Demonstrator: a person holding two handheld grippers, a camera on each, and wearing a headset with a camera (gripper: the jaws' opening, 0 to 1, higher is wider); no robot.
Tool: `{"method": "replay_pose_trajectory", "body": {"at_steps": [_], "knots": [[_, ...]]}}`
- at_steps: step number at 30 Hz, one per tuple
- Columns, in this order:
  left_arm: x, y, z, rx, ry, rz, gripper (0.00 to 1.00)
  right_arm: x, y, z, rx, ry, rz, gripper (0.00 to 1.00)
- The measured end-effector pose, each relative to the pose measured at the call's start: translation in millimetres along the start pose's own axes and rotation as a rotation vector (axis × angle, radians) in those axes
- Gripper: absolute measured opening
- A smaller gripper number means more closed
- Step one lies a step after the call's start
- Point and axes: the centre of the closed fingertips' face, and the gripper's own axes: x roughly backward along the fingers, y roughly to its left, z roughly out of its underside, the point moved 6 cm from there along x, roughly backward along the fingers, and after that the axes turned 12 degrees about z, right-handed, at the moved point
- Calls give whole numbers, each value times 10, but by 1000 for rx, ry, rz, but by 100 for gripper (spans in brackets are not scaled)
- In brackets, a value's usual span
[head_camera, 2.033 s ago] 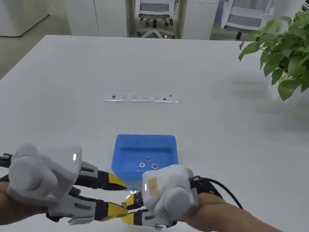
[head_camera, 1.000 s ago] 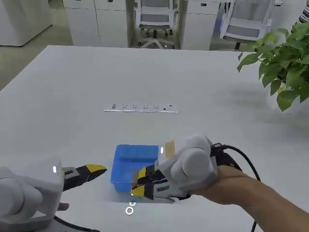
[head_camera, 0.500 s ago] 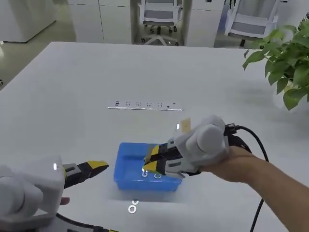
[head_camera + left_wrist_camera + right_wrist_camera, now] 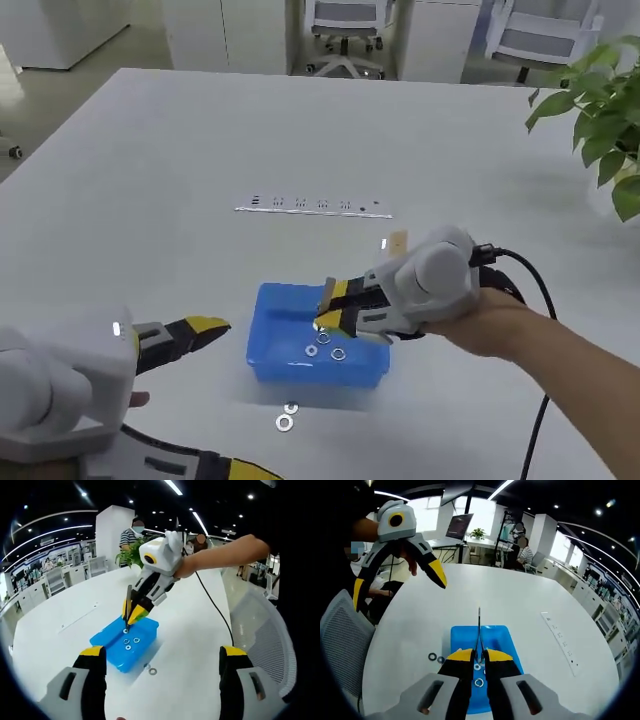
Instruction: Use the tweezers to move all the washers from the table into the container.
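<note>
Blue container (image 4: 300, 372) beneath right tongs (image 4: 328, 307) clamping tweezers (image 4: 479, 630), left tongs (image 4: 162, 652) spread

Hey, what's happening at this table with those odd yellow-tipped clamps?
A person is working two handheld grippers. The right gripper is clamped on tweezers, whose tips point down into the blue container, where a few washers lie. Two more washers lie on the table just in front of it. The left gripper is open, off to the side, holding nothing.

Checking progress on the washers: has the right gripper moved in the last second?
Yes. The right gripper, shut on the tweezers, went from the near edge of the blue container to above its inside.
</note>
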Motion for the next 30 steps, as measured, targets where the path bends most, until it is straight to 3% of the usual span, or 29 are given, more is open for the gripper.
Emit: {"method": "replay_pose_trajectory", "body": {"at_steps": [12, 21, 30], "knots": [[49, 68, -10, 21, -55, -24, 99, -151, -36, 172, -26, 27, -5, 9], [76, 83, 12, 22, -53, -38, 98, -220, 5, 293, -32, 51, -18, 10], [69, 166, -5, 6, -49, -47, 84, -245, 29, 363, -42, 67, -31, 10]]}}
